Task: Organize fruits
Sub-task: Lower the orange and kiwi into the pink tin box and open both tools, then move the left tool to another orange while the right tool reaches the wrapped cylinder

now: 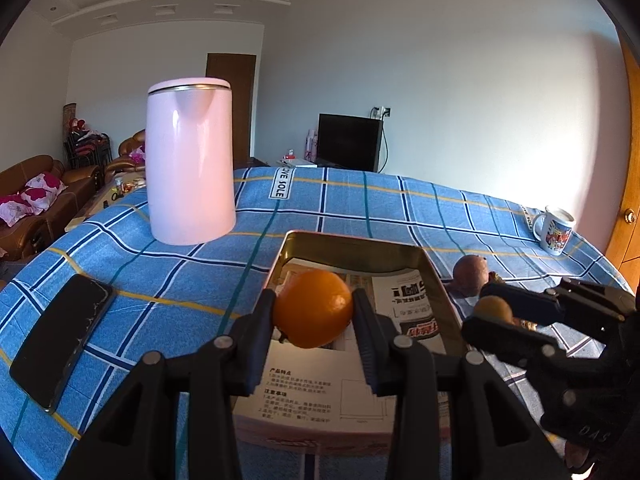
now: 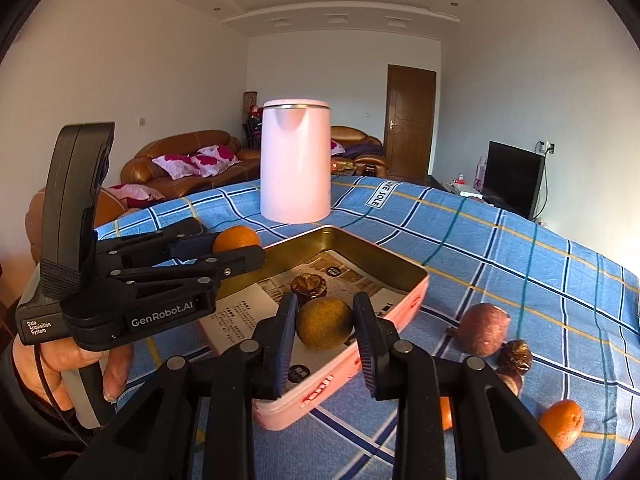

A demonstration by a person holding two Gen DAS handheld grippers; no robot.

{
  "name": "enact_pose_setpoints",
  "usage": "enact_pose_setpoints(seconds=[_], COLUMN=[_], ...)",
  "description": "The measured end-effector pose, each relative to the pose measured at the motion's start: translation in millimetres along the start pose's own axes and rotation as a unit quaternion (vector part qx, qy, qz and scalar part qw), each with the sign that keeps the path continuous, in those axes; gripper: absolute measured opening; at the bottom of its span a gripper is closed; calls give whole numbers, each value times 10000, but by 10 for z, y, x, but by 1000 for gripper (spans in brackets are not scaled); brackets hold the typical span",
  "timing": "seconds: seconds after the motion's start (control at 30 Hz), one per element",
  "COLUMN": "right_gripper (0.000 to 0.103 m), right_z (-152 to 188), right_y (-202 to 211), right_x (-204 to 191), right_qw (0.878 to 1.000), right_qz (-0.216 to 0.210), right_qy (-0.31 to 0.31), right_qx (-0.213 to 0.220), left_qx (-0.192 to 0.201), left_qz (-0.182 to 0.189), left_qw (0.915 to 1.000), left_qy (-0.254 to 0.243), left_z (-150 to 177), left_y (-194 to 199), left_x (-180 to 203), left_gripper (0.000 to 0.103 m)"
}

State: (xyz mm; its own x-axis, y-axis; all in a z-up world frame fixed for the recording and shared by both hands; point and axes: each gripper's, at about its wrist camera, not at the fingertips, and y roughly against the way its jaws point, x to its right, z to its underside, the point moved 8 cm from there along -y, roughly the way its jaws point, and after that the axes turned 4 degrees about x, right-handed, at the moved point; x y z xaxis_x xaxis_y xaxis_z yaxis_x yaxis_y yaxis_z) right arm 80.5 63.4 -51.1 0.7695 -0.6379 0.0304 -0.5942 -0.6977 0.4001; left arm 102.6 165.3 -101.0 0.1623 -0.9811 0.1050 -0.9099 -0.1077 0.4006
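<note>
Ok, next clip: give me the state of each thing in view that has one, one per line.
left gripper: shut on the orange, over the tin
right gripper: shut on the brownish-green fruit, over the tin
tin: open, paper-lined, one dark brown fruit inside
kettle: upright, lid closed
mug: upright
phone: lying flat, screen dark
purple fruit: loose on the cloth, outside the tin

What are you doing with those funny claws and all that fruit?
A person holds a claw in each hand and is sorting fruit into a pink tin lined with paper. The left claw is shut on an orange, held over the tin. The right claw is shut on a round brownish-green fruit above the tin's edge. One dark brown fruit already lies inside. More fruit waits on the blue checked cloth, near a pink kettle.
</note>
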Motion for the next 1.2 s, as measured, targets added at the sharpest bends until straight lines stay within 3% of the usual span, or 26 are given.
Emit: enact_pose_setpoints(seconds=[0.37, 0.43, 0.47, 0.5, 0.57, 0.83, 0.97, 1.2], right_gripper=[32, 39, 45, 50, 52, 57, 57, 57], right_z=[163, 194, 198, 196, 186, 448, 572, 634], right_y=[-403, -409, -383, -331, -193, 368, 423, 318], right_x=[-285, -289, -271, -233, -133, 833, 1095, 1030], right_qw=[9969, 9964, 9965, 9971, 9982, 9919, 9865, 9840], right_qz=[-186, -173, -148, -98, -19, 1054, 1183, 1135], right_qy=[263, 294, 286, 260, 199, -299, -819, -846], right_qx=[-724, -782, -767, -707, -567, -640, -783, -1083], left_qx=[-84, -44, -10, 37, 108, 133, 79, 63], left_qz=[-98, -97, -100, -106, -72, 220, 300, 429], left_qw=[9999, 9999, 9999, 9999, 9999, 9996, 9994, 9985], left_qy=[35, 78, 101, 110, 92, -86, -178, -342], left_z=[58, 48, 38, 20, -8, -9, 31, 70], left_y=[-19, 8, 28, 54, 100, 120, 103, 134], left_x=[-88, -88, -84, -73, -17, 367, 539, 700], left_gripper=[42, 49, 58, 64, 67, 67, 72, 73])
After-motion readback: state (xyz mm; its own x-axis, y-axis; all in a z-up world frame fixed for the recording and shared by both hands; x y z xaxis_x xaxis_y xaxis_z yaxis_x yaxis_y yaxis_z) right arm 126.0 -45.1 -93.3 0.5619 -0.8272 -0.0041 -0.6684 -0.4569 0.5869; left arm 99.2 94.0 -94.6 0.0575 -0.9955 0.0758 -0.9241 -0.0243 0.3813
